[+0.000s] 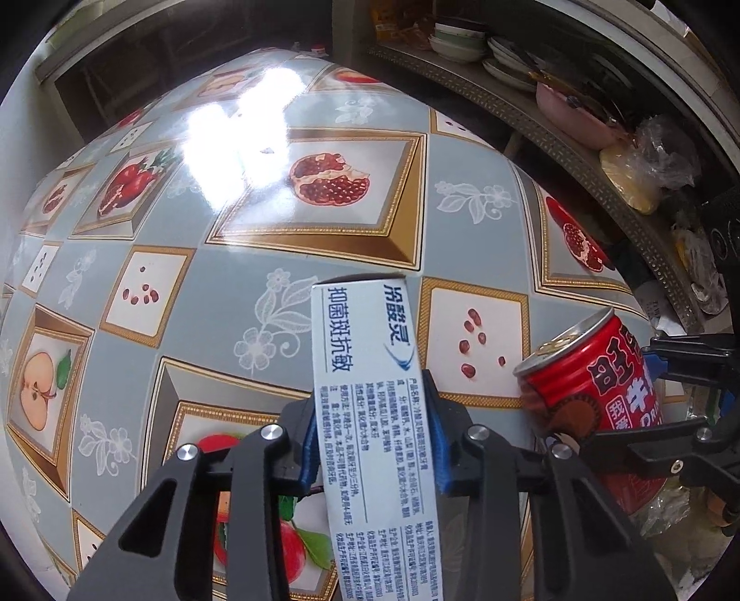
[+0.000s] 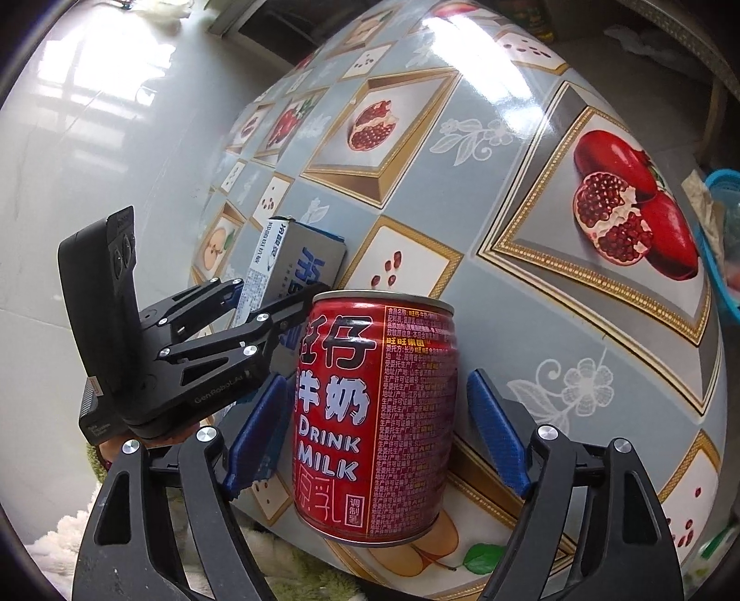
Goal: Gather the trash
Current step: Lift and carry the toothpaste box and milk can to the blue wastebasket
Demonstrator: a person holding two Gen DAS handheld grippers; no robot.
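A white and blue toothpaste box [image 1: 365,333] lies on the fruit-patterned table [image 1: 231,277], and my left gripper [image 1: 372,393] is shut on it, its blue pads [image 1: 309,444] pressing both long sides. From the right wrist view the same box [image 2: 286,249] shows in the left gripper [image 2: 273,296]. A red milk drink can [image 2: 374,416] stands upright near the table's edge. My right gripper [image 2: 377,383] is open around it, with a small gap at each blue pad [image 2: 497,434]. In the left wrist view the can [image 1: 578,370] sits at the right inside the right gripper [image 1: 624,393].
A shelf [image 1: 578,152] beyond the table carries stacked bowls and plates [image 1: 462,41], a pink bowl [image 1: 573,111] and plastic bags [image 1: 656,162]. A blue basket [image 2: 721,222] sits past the table's right side. Glossy floor tiles [image 2: 92,138] and a fluffy rug [image 2: 69,536] lie below.
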